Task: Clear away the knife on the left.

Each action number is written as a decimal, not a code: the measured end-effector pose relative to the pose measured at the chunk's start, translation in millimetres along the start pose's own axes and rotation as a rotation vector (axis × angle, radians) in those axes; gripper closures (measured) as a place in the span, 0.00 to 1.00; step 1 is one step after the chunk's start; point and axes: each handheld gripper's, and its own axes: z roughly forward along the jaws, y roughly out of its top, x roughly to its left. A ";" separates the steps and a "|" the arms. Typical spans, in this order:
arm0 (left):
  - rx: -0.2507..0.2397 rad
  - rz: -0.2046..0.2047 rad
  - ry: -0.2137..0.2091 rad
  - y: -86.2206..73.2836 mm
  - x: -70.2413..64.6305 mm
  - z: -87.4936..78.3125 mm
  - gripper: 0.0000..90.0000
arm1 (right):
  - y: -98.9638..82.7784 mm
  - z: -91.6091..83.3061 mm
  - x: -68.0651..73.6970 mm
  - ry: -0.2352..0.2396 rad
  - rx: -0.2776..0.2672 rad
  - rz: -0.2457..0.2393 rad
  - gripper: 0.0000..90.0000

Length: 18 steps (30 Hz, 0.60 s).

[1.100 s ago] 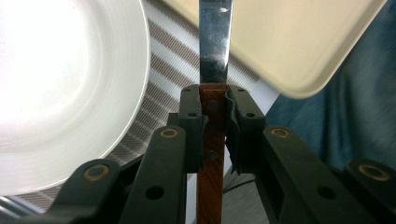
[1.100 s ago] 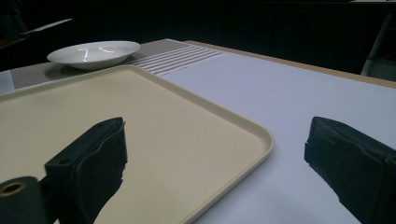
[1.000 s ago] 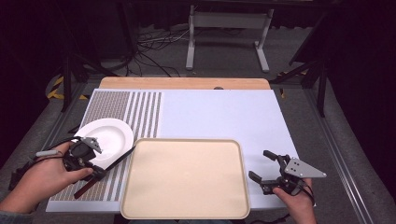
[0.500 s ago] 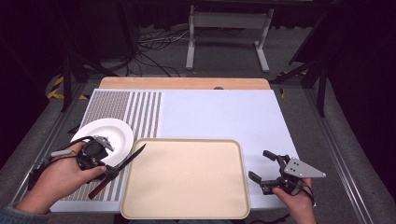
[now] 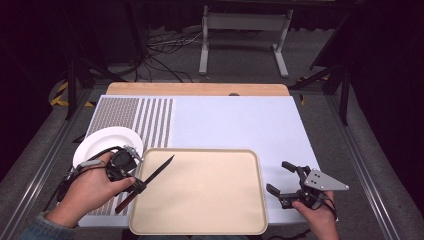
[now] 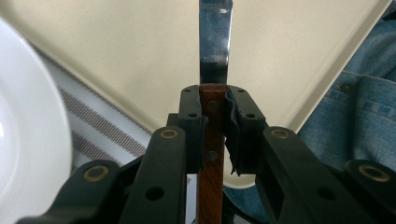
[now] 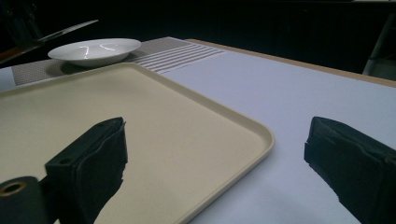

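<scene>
Left gripper (image 5: 131, 181) has its jaws clamped on the knife (image 5: 159, 170) handle, blade over the tray's (image 5: 200, 220) left edge. Right gripper (image 5: 286, 183) sits wide open, holding nothing. Looks like lowering it flat onto the tray comes next.

One knife (image 5: 150, 180) up at the near left, one white plate (image 5: 102, 142) just beyond it — one beige tray (image 5: 210, 200) in the near middle, one striped mat (image 5: 145, 117) far left. Two grippers in all — left gripper (image 5: 131, 172), right gripper (image 5: 281, 179).
</scene>
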 end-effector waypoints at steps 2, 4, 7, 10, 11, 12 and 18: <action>-0.004 0.016 -0.010 3.3 -1.9 3.4 0.87 | -0.1 -0.3 -0.1 -0.003 -0.002 0.004 0.07; -0.006 0.017 -0.022 5.7 -3.9 7.1 0.87 | -0.2 -0.4 -0.1 -0.003 -0.002 0.003 0.07; -0.001 0.010 -0.037 9.3 -7.3 13.9 0.87 | -0.4 -0.3 -0.1 0.000 -0.001 0.003 0.07; 0.000 0.011 -0.048 12.6 -8.8 20.0 0.87 | -0.1 -0.2 0.2 0.003 0.000 -0.004 0.07; 0.001 -0.003 -0.052 13.5 -9.9 21.9 0.87 | 0.0 -0.3 0.3 0.003 0.000 -0.004 0.07; 0.003 -0.002 -0.058 14.3 -9.9 23.6 0.87 | 0.0 -0.4 0.4 0.002 0.001 -0.001 0.07; -0.004 -0.027 -0.086 15.9 -12.0 32.0 0.87 | -0.2 -0.5 0.3 0.002 0.003 -0.002 0.07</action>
